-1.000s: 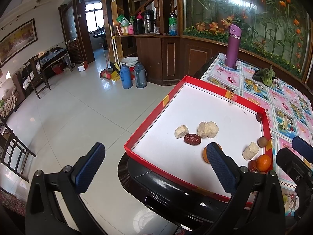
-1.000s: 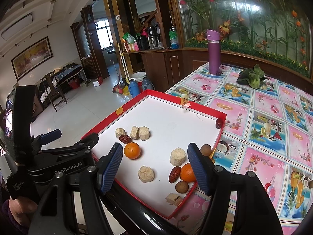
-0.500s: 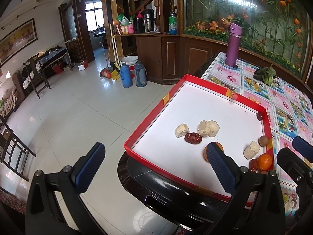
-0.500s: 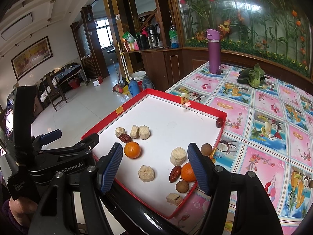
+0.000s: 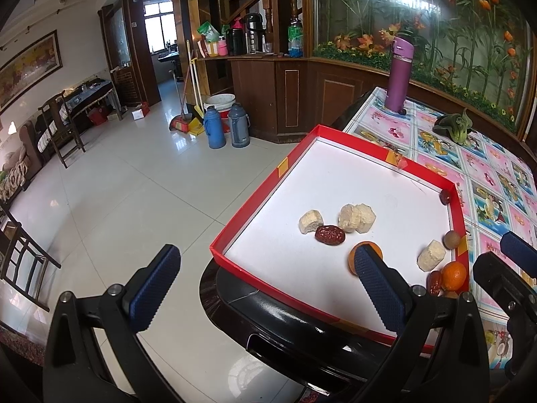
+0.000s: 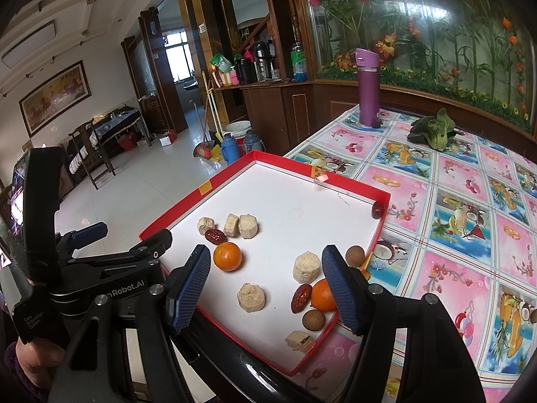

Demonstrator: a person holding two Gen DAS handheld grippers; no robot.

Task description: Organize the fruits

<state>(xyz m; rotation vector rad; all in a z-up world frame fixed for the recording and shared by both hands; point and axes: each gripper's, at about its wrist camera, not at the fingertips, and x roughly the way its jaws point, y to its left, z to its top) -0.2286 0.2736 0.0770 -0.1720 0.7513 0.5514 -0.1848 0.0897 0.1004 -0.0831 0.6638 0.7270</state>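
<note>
Both tools, left and right, hang wide open and empty, unmoved over the last second; fruits lie scattered in the red tray, none sorted by kind

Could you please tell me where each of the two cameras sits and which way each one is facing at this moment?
Left wrist: on the left hand-held gripper, off the table's corner, facing floor and red tray; its open fingers and the other tool's tip show.
Right wrist: on the right hand-held gripper, above the tray's near edge, facing the tray and purple bottle; the left tool and a hand show.
Shared: tray, fruits, bottle.
</note>
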